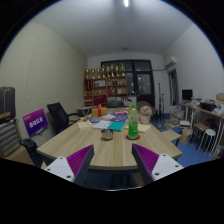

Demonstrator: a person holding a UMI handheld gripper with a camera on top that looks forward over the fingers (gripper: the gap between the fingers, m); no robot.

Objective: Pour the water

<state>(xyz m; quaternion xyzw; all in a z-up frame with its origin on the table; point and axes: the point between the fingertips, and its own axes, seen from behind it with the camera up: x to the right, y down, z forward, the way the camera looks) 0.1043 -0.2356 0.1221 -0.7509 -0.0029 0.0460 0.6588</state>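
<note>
Gripper (112,165) held above the near end of a long wooden table (110,152), jaws spread wide apart with nothing between them, purple pads (80,158) facing inward. Well ahead of the jaws and slightly to the right of their midline, a green bottle (132,122) standing upright on the table, untouched. Left of the bottle and a little farther from the jaws, a clutter of small items around a red container (99,111), too small to tell apart. Beyond the jaws at the far wall, shelves (105,85) lined with small objects. Off to the left of the jaws, a black office chair (59,117) and a purple sign (36,121). Off to the right, a white stool (208,137) beside desks.
</note>
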